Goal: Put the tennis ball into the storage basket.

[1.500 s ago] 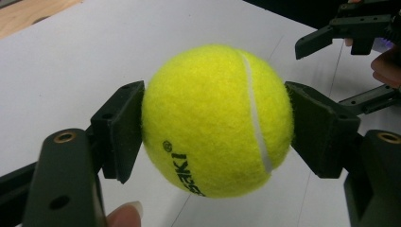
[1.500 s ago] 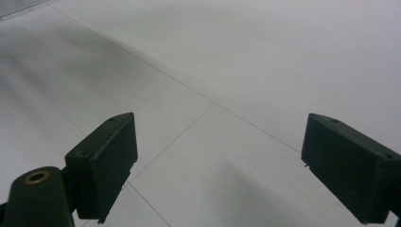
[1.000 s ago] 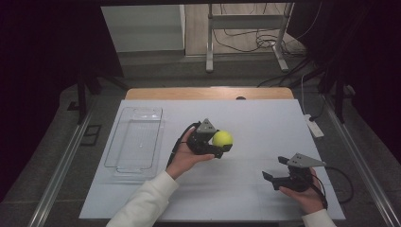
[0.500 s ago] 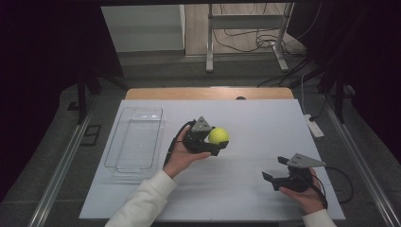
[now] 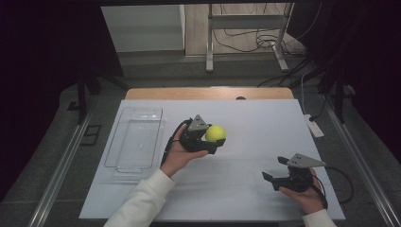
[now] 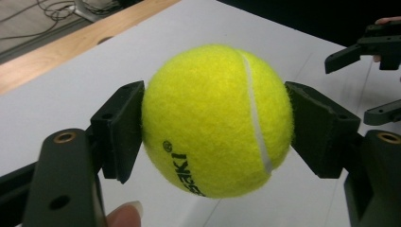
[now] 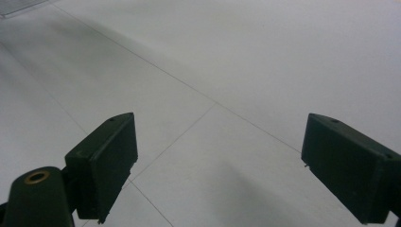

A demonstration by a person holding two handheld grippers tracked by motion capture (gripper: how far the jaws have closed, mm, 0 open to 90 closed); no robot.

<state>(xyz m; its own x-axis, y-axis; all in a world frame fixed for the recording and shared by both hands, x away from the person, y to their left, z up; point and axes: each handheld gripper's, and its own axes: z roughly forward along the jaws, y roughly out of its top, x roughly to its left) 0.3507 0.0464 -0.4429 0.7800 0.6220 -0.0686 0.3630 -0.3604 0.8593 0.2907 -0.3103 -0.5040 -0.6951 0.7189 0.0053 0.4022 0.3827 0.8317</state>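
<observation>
Left tool [image 5: 213, 142] grips a yellow tennis ball [image 5: 215, 134] above the middle of the white table [image 5: 265, 123].

In the left gripper view the ball [image 6: 215, 120] sits squarely between the two black pads [image 6: 120, 127], one pressed against each side, its white seam running down the right half and black lettering near the bottom. In the high view the ball is held off the table surface, to the right of a clear plastic tray [image 5: 136, 139] that lies near the left edge. The right tool [image 5: 276, 169] rests low near the table's front right corner, well apart from the ball; in the right gripper view its jaws stand wide apart with nothing between them but bare table [image 7: 236, 71].
</observation>
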